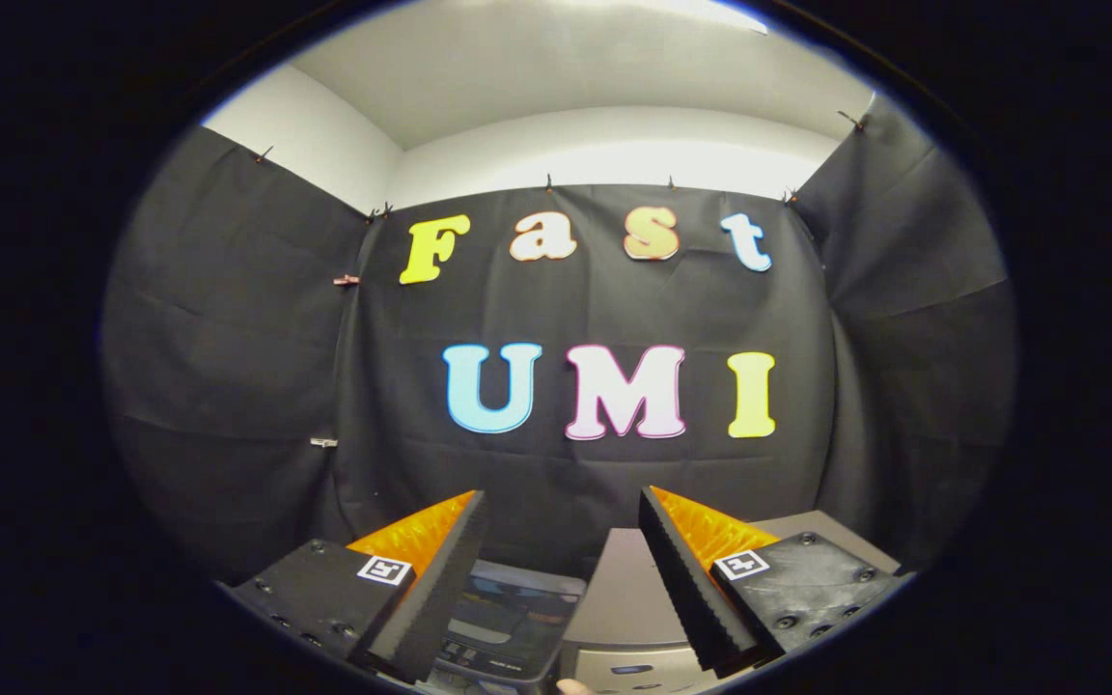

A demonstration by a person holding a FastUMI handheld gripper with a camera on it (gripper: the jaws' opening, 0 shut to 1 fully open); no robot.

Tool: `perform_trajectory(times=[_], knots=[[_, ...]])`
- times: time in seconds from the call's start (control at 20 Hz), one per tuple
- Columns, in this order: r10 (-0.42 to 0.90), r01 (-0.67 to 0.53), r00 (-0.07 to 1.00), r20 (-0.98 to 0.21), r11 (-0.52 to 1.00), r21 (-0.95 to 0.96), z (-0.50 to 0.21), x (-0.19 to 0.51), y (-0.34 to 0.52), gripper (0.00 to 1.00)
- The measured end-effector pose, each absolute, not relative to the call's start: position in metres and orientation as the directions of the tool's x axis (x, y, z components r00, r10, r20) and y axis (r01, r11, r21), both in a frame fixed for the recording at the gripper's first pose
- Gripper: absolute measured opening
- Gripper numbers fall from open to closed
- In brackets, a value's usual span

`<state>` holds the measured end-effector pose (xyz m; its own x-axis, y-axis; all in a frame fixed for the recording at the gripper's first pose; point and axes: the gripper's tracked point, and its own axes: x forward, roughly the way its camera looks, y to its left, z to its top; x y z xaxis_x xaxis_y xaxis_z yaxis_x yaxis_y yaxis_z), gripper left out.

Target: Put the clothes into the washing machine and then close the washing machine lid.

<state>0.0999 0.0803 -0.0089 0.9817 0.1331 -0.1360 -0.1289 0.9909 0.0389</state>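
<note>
My gripper (563, 507) is held high and level, facing the booth's black back wall, and it is open with nothing between its fingers. Below the fingers, the top of the washing machine (628, 589) shows as a grey box with a lighter front panel. To its left, under the left finger, sits a darker panel with buttons (508, 618). I cannot tell whether the machine's lid is up or down. A fingertip of a person's hand (575, 686) shows just under the machine's front.
Black cloth walls (228, 367) close in the booth on the left, back and right, pinned up with small clips. White wall and ceiling (556, 87) run above the cloth.
</note>
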Motion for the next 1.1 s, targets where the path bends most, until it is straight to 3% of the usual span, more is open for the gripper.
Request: perform_trajectory(times=[0.25, 0.5, 1.1], knots=[[0.100, -0.097, 0.993, -0.065, 0.994, 0.048, 0.011, 0.048, 0.030, 0.98], [0.077, -0.073, 0.994, -0.075, 0.996, 0.053, -0.001, 0.004, 0.001, 0.98], [0.042, -0.040, 0.998, -0.040, 0.998, 0.049, 0.005, -0.012, -0.008, 0.98]])
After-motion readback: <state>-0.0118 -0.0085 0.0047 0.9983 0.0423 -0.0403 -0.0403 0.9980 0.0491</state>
